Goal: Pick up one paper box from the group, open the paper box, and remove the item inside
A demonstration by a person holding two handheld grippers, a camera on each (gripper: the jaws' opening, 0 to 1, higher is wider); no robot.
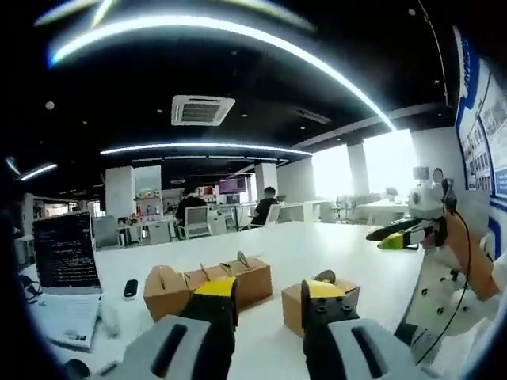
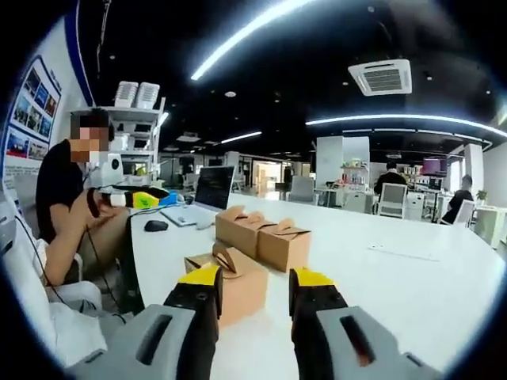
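in the left gripper view, three paper boxes (image 1: 207,286) sit untouched on the white table (image 1: 317,245), a laptop (image 1: 66,253) at far left. the left gripper (image 1: 269,294) hovers spread and empty; the right gripper (image 2: 253,286) likewise.

I'm seeing an open office: dark ceiling (image 1: 238,71) with curved light strips (image 1: 238,36), bright windows (image 1: 388,162) far right, white bench (image 2: 412,269).
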